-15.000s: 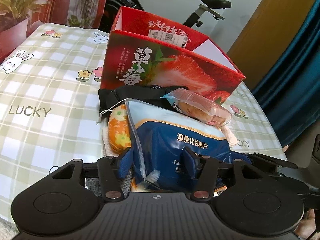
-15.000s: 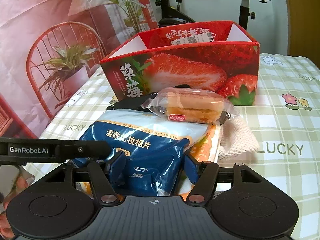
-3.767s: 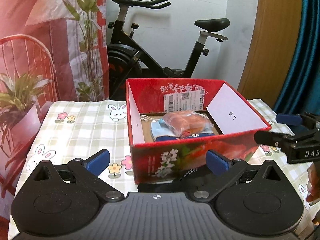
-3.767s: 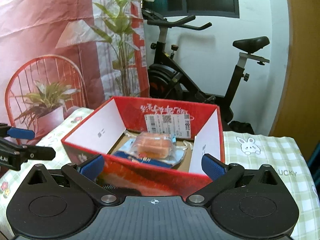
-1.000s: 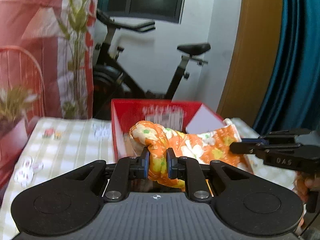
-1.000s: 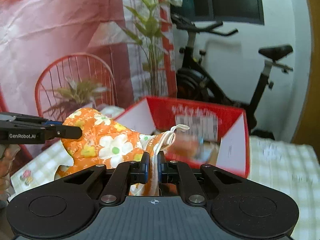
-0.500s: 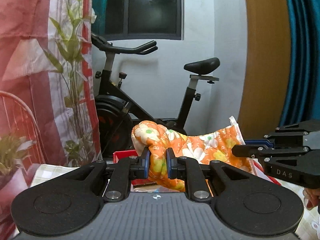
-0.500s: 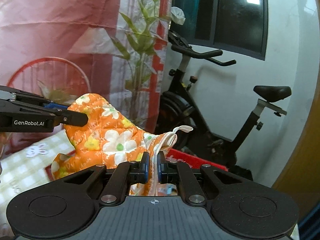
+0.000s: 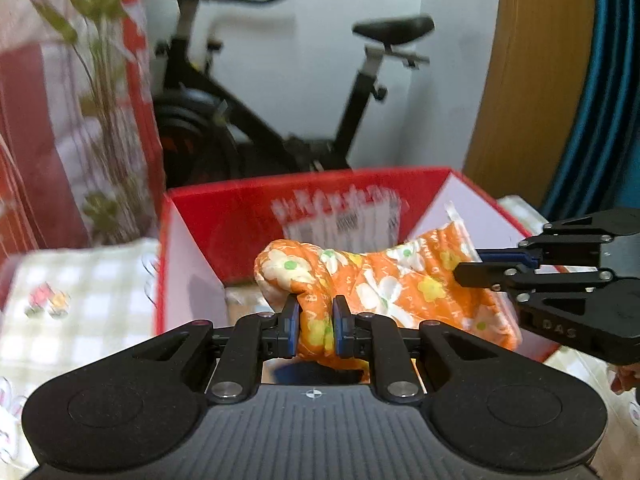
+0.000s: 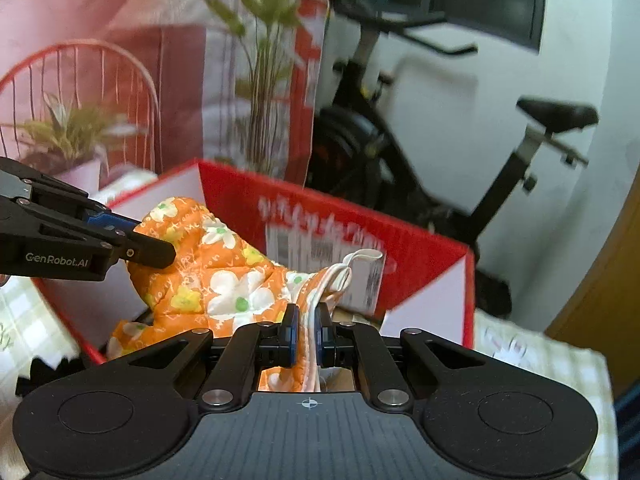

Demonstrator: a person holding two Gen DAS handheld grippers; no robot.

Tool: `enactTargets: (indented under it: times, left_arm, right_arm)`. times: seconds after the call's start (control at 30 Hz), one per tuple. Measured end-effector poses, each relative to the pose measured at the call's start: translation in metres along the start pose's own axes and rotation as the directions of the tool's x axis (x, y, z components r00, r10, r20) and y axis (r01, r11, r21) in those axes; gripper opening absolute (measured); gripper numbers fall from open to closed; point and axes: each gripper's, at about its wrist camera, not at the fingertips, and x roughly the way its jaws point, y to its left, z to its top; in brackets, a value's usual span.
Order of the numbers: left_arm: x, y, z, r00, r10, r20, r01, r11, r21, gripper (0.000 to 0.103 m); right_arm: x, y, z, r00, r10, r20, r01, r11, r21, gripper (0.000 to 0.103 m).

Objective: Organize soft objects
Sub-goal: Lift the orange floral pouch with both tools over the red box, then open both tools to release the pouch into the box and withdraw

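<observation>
An orange flowered oven mitt (image 9: 384,276) hangs stretched between both grippers, over the open red strawberry box (image 9: 240,208). My left gripper (image 9: 316,322) is shut on the mitt's rounded end. My right gripper (image 10: 306,330) is shut on its white-trimmed cuff end (image 10: 328,280); it also shows at the right of the left wrist view (image 9: 476,266). The mitt (image 10: 216,272) sits low inside the box's rim (image 10: 360,216). The left gripper shows at the left of the right wrist view (image 10: 156,250). What lies on the box floor is mostly hidden by the mitt.
The box stands on a checked tablecloth (image 9: 80,288). A black strap item (image 10: 44,372) lies on the table by the box's near corner. Behind are an exercise bike (image 9: 360,92), a plant backdrop (image 10: 100,100) and a blue curtain (image 9: 608,88).
Both grippers have come down with the mitt from high above the box to just over its opening. The box fills the view again. Both grips are unchanged.
</observation>
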Motion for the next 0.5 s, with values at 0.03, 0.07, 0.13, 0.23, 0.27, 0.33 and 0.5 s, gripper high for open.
enactTargets:
  times: [0.03, 0.07, 0.13, 0.23, 0.27, 0.33, 0.5]
  left_arm:
    - [0.003, -0.001, -0.002, 1.000, -0.012, -0.021, 0.012, 1.000, 0.001, 0.018]
    - [0.005, -0.002, -0.003, 0.999, -0.016, -0.035, 0.016, 1.000, 0.008, 0.018]
    - [0.009, -0.002, -0.007, 0.998, -0.023, -0.062, 0.024, 1.000, 0.017, 0.018]
    - [0.010, 0.000, -0.010, 0.995, -0.033, -0.090, 0.033, 0.999, 0.001, 0.018]
    - [0.010, 0.000, -0.011, 0.995, -0.033, -0.094, 0.033, 0.999, -0.004, 0.018]
    - [0.010, 0.003, -0.011, 0.995, -0.031, -0.096, 0.030, 1.000, -0.007, 0.018]
    - [0.011, 0.002, -0.005, 0.997, -0.012, -0.083, 0.012, 1.000, 0.001, 0.040]
  right_arm:
    - [0.003, 0.001, -0.003, 1.000, 0.003, -0.025, -0.003, 1.000, 0.002, 0.008]
    - [0.006, 0.001, -0.005, 0.999, 0.004, -0.041, -0.004, 1.000, 0.004, 0.008]
    - [0.010, 0.001, -0.008, 0.998, 0.001, -0.069, 0.000, 1.000, 0.014, 0.008]
    - [0.013, -0.002, -0.008, 0.995, -0.001, -0.096, 0.005, 0.999, 0.041, 0.008]
    - [0.014, -0.003, -0.007, 0.995, -0.001, -0.104, 0.006, 0.999, 0.050, 0.008]
    - [0.016, -0.005, -0.008, 0.993, -0.005, -0.117, 0.013, 0.998, 0.066, 0.009]
    - [0.016, -0.009, -0.010, 0.990, -0.052, -0.128, 0.062, 0.995, 0.079, 0.024]
